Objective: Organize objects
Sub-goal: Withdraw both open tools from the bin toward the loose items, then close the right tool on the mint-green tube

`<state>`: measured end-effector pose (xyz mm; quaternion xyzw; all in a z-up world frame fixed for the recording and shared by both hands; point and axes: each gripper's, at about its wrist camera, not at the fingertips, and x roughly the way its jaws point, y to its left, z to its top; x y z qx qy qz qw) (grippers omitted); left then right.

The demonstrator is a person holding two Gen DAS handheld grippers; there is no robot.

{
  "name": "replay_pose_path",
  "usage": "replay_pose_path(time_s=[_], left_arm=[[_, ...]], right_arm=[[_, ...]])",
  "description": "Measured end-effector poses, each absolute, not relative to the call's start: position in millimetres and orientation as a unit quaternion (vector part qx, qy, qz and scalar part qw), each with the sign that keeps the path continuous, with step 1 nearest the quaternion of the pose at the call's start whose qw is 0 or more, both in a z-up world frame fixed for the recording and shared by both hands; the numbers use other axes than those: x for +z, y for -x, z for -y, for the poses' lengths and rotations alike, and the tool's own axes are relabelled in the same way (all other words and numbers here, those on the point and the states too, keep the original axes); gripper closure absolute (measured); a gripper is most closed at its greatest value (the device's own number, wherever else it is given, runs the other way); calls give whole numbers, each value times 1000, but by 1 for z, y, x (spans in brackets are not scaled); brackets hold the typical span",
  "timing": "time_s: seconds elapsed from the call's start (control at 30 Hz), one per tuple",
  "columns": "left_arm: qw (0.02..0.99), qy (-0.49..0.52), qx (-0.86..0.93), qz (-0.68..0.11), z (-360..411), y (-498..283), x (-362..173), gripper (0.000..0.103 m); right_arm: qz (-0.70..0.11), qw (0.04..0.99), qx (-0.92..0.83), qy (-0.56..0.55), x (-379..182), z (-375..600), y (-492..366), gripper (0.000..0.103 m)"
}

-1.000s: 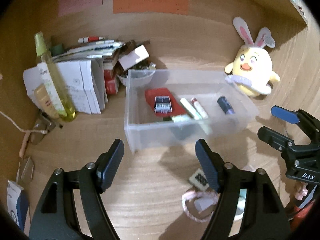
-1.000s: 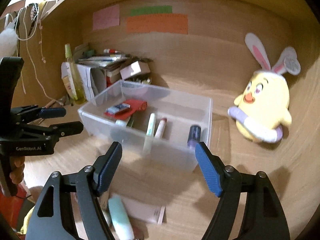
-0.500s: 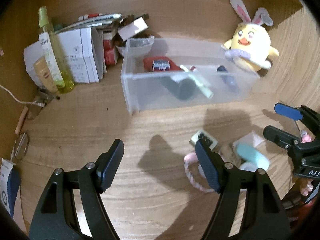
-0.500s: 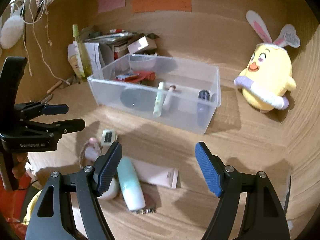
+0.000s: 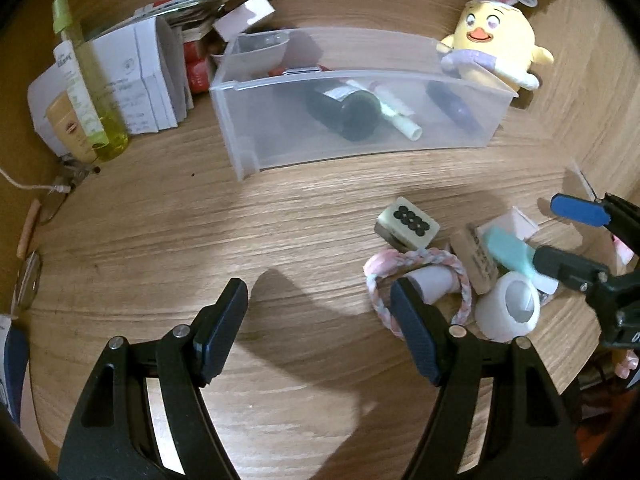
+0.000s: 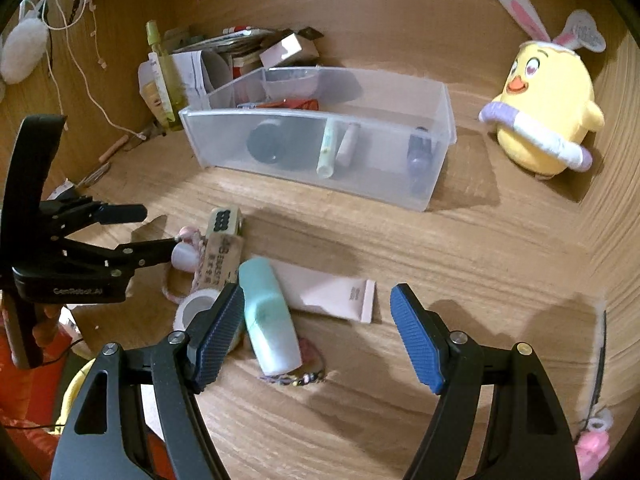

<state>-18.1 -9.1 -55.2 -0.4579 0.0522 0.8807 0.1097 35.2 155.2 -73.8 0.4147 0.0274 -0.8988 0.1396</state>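
Wooden desk (image 5: pixel 160 240), walled at the back and right. Clear plastic bin (image 5: pixel 360 128) sits toward the back edge, holding a dark bottle (image 5: pixel 352 114), a pale tube (image 5: pixel 396 114), a dark purple item (image 5: pixel 452 104), and a red flat thing at its rear. Yellow chick plush with bunny ears (image 6: pixel 544 112) stands in the back right corner, just beside the bin. Back left corner: yellow-green spray bottle (image 5: pixel 86 84), white paper boxes (image 5: pixel 144 80), stacked clutter.

Loose pile near the front edge: mahjong tile with black dots (image 5: pixel 408 222), pink-white braided loop (image 5: pixel 416 280) touching it, white tape roll (image 5: pixel 508 312), wooden block with printing (image 6: pixel 220 260), mint-green bottle (image 6: pixel 268 320) lying across a white squeeze tube (image 6: pixel 332 296).

Left gripper (image 5: pixel 320 324) hovers over bare desk left of the pile, fingers spread wide, nothing between them. Right gripper (image 6: pixel 320 336) also spread wide; the mint bottle lies just inside its left finger (image 6: pixel 220 332), contact unclear.
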Motion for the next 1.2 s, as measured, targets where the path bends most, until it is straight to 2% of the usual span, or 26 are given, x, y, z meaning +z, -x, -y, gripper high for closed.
replay_pose_path(time_s=[0.13, 0.33, 0.4, 0.47, 0.53, 0.7, 1.03, 1.1, 1.13, 1.2], left_arm=[[118, 463, 877, -58, 3, 24, -59, 29], [117, 453, 882, -57, 1, 26, -62, 31], [111, 448, 885, -53, 4, 26, -61, 39], [106, 446, 887, -48, 9, 25, -60, 51], [102, 446, 888, -44, 16, 24, -59, 58], [105, 451, 885, -40, 25, 24, -59, 59], [131, 449, 881, -62, 9, 40, -60, 57], [133, 446, 883, -62, 8, 42, -61, 64], [134, 445, 883, -62, 8, 43, -60, 74], [133, 445, 884, -60, 10, 43, -60, 85]], right_arm=[[-32, 142, -896, -419, -77, -152, -35, 31], [-44, 145, -890, -430, -81, -149, -33, 49], [-44, 144, -888, -434, -83, -148, -31, 55], [-44, 144, -887, -436, -84, -148, -29, 62], [-46, 142, -888, -436, -84, -147, -29, 65], [-49, 143, -888, -434, -85, -147, -28, 66], [-53, 142, -890, -431, -86, -144, -25, 66], [-57, 139, -891, -429, -86, -142, -26, 80], [-59, 136, -891, -429, -86, -142, -25, 85], [-52, 135, -892, -428, -86, -145, -24, 85]])
